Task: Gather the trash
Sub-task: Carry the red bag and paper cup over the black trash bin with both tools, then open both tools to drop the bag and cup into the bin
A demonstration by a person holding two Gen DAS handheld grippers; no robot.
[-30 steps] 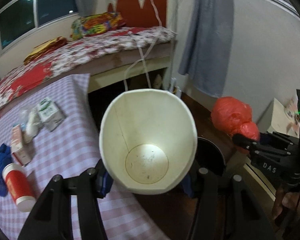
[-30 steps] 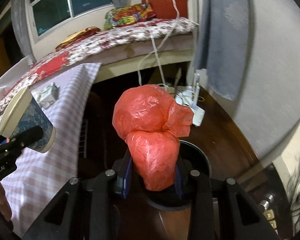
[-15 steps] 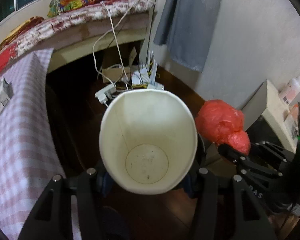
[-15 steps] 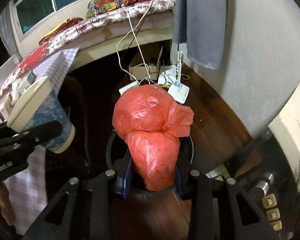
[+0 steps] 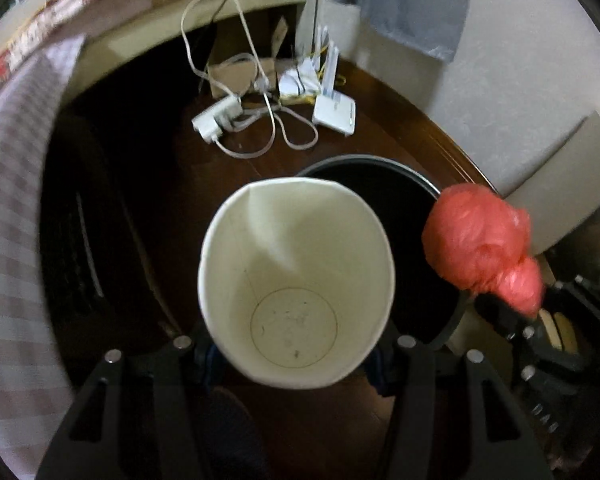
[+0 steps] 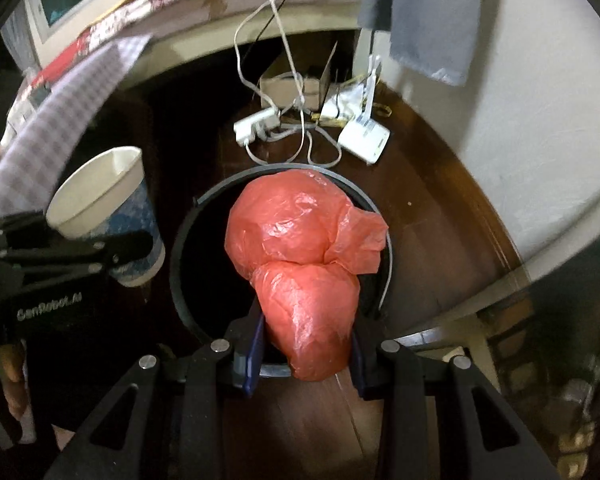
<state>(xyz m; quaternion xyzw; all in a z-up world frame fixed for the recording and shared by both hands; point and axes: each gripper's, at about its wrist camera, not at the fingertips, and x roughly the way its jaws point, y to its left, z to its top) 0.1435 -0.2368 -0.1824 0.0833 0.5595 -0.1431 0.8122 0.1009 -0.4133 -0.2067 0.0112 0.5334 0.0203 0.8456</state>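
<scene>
My left gripper is shut on an empty white paper cup, held just left of a black round trash bin on the floor. The cup, blue on the outside, also shows in the right wrist view. My right gripper is shut on a crumpled red plastic bag, held directly over the open bin. The bag also shows at the right of the left wrist view, over the bin's right rim.
A white power strip, router, cardboard box and loose cables lie on the dark wood floor behind the bin. A checked tablecloth hangs at the left. A white wall and grey cloth stand at the right.
Both grippers have tilted down and moved closer to the bin. The red bag now hangs over the bin's mouth and the cup is beside its left rim. Both grips are unchanged.
</scene>
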